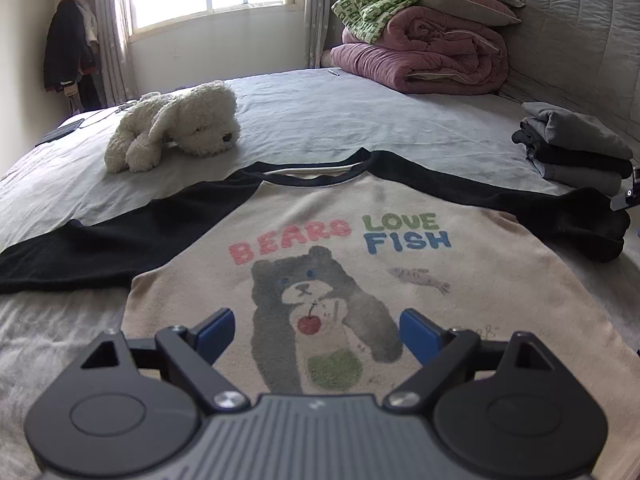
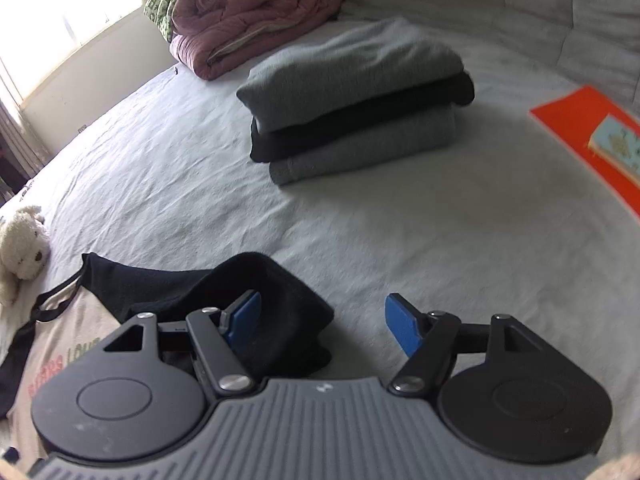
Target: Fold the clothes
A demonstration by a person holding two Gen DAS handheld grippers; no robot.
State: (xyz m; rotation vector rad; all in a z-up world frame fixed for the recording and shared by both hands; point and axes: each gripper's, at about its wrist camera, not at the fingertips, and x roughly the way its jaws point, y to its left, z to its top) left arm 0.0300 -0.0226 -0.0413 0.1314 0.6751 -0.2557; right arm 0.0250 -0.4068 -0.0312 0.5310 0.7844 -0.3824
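Blue-padded fingers of the left gripper [image 1: 316, 330] stand wide apart with nothing between them, hovering over the lower front of a cream cotton T-shirt with black raglan sleeves and a printed bear [image 1: 340, 256]. It lies face up and spread flat across the near part of the grey-sheeted bed [image 1: 340, 116], neckline toward the far edge, both sleeves stretched out sideways. The right gripper [image 2: 322, 326], also open and empty, hangs just above the end of the shirt's black right sleeve [image 2: 256, 304], one pad over the cloth, the other over bare sheet. Judging by its drape, the shirt is light, limp and not slippery, so it should fold wherever it is lifted; pinching the sleeve cuff and the hem corner seems the best hold. A folded stack of grey and black garments [image 2: 356, 100] sits toward the bed's far right side, and a white plush dog [image 1: 176, 124] toward its far left.
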